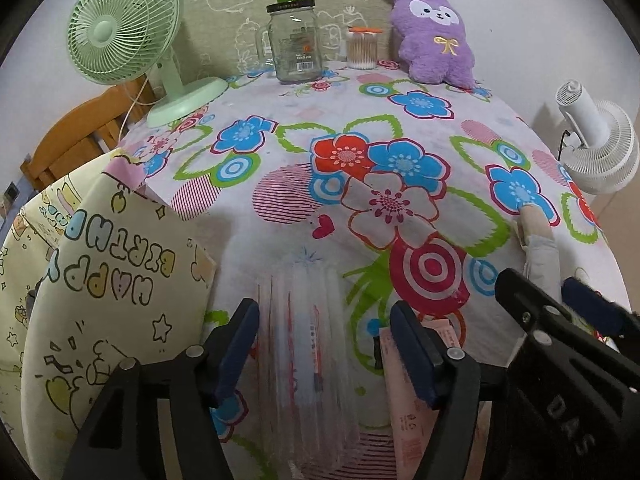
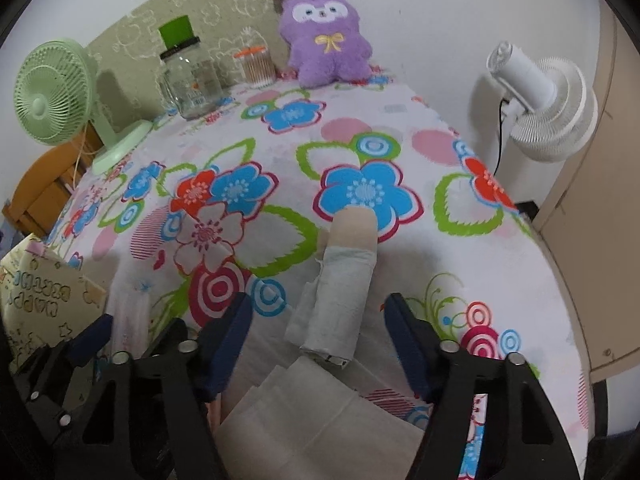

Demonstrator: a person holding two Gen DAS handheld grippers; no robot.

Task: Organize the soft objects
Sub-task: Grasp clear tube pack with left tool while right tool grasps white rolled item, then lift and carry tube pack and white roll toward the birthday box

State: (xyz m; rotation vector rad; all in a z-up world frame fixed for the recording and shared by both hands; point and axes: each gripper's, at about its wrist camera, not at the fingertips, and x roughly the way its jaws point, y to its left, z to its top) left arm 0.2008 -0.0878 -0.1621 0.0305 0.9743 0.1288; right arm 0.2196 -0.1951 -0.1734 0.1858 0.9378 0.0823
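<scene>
The left gripper (image 1: 324, 344) stands open around a clear plastic packet (image 1: 308, 344) lying on the flowered tablecloth (image 1: 280, 92), pads not pressing it. The right gripper (image 2: 318, 344) stands open around a pale grey rolled cloth (image 2: 344, 292), above folded white tissues (image 2: 320, 416)

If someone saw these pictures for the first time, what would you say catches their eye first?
Probably the loud flower-print tablecloth covering the whole table, then the fluffy purple plush toy sitting at its far edge against the wall. Next, the mint-green desk fan at the far left corner and the pale rolled cloth lying just ahead of the right gripper.
</scene>
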